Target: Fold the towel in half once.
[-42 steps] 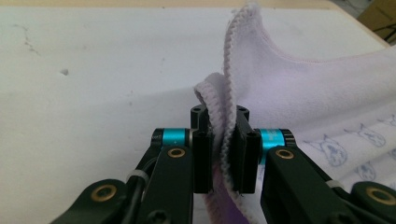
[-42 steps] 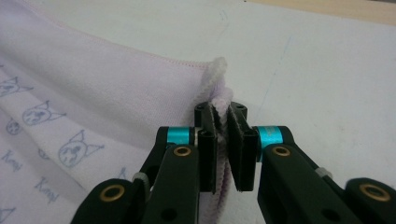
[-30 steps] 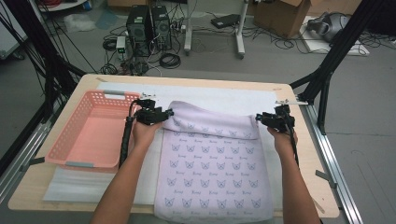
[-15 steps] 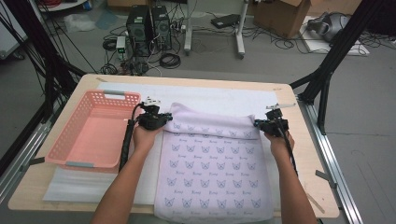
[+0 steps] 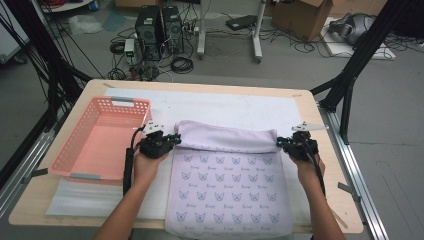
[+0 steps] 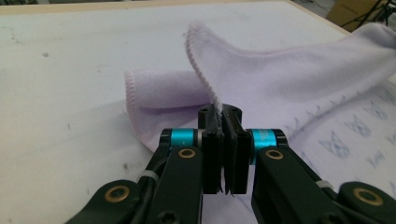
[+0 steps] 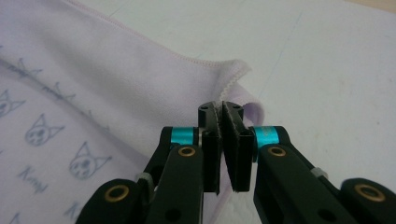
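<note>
Clamping towel (image 5: pixel 227 185) corners | left hand-held gripper (image 5: pixel 172 140), right hand-held gripper (image 5: pixel 281 143) | forearms parallel, reaching forward

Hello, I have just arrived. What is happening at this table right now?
A person is folding a lilac towel printed with small cat faces, using a handheld gripper in each hand. The left gripper is shut on the towel's far left corner, and the right gripper is shut on the far right corner. The far edge is lifted and turned over toward the person, so a fold runs across the towel. A pink basket stands to the left on the table.
</note>
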The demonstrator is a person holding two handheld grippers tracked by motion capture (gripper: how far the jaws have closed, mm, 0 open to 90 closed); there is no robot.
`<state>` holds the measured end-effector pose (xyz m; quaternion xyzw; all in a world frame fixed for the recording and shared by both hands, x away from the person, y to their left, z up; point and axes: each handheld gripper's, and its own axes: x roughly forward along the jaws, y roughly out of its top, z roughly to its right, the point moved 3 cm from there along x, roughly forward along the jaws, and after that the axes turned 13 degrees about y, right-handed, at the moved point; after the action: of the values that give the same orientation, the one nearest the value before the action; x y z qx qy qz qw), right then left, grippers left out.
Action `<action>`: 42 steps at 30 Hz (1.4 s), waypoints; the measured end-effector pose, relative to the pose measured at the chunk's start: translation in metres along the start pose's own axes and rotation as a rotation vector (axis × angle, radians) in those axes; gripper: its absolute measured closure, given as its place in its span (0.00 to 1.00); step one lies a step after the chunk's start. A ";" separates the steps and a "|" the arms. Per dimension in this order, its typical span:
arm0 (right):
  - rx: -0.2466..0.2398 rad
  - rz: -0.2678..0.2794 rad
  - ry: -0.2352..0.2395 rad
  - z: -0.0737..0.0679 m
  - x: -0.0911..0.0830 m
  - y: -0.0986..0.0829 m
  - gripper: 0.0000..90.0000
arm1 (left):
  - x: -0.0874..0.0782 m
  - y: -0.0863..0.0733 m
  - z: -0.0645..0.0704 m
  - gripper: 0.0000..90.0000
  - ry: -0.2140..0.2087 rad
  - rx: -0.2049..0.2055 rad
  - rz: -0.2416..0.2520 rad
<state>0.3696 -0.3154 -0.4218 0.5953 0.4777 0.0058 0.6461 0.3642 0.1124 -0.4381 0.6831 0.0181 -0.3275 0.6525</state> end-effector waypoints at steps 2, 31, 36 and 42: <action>-0.007 0.008 0.004 -0.005 -0.006 -0.008 0.95 | -0.008 -0.007 0.003 0.96 -0.004 0.015 0.003; -0.026 0.099 0.058 -0.037 -0.018 -0.039 0.58 | -0.026 -0.019 0.014 0.55 -0.048 0.006 0.023; 0.001 0.016 0.020 -0.026 0.007 -0.033 0.68 | -0.009 -0.023 0.022 0.80 -0.041 0.076 -0.075; -0.031 -0.033 0.076 -0.030 0.003 -0.041 0.94 | -0.022 -0.025 0.022 0.95 -0.059 0.055 -0.017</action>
<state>0.3293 -0.3025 -0.4501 0.5765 0.5116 0.0253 0.6366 0.3263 0.1052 -0.4481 0.6908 -0.0043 -0.3536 0.6307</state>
